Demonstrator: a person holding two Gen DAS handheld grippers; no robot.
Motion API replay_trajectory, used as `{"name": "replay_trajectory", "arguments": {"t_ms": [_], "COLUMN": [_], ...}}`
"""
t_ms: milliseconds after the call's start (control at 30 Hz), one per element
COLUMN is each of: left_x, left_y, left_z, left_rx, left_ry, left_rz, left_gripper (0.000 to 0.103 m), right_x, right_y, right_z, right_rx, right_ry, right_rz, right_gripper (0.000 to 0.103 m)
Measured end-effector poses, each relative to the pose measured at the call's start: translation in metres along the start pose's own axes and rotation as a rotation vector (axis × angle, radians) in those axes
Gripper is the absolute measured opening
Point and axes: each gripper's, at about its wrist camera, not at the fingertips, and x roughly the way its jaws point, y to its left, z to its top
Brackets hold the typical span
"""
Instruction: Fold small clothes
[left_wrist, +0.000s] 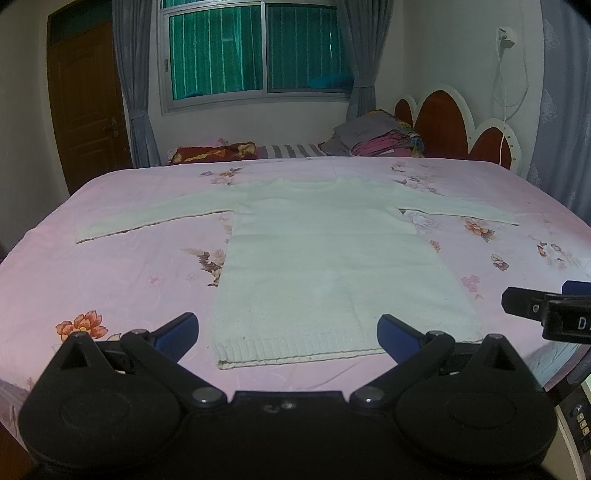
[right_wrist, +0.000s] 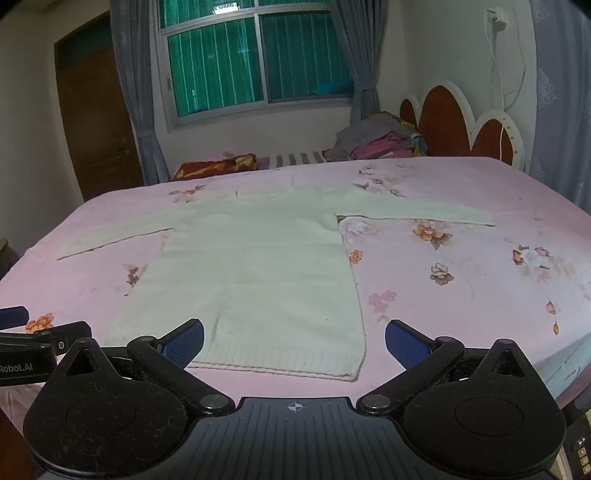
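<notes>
Clothes heap (left_wrist: 380, 138) behind sweater (left_wrist: 325, 258)

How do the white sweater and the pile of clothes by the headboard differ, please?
The white sweater lies spread flat mid-bed with sleeves out; the pile of clothes sits heaped at the far edge. The sweater is one pale colour; the pile mixes grey, pink and brighter colours. Both rest on the bed, untouched by either gripper.

Dim indoor light is giving both views a cool bluish cast, the window (left_wrist: 258, 51) is glowing green without glare, shadows on the bedsheet (left_wrist: 110, 266) are staying soft, fisheye is bending edges and vignetting the corners, and focus is holding fairly sharp throughout.
</notes>
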Motion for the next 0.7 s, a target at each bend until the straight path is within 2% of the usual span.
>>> {"name": "replay_trajectory", "arguments": {"t_ms": [700], "left_x": [-0.0020], "left_y": [0.0033], "left_z": [-0.0071], "left_rx": [-0.009], "left_ry": [-0.001], "left_rz": [0.010], "left_gripper": [0.103], "right_x": [0.0031], "right_y": [-0.0025], "right_z": [-0.0031], "right_rx": [-0.004], "right_ry": [-0.002], "right_rz": [-0.004], "right_gripper": [0.103]}}
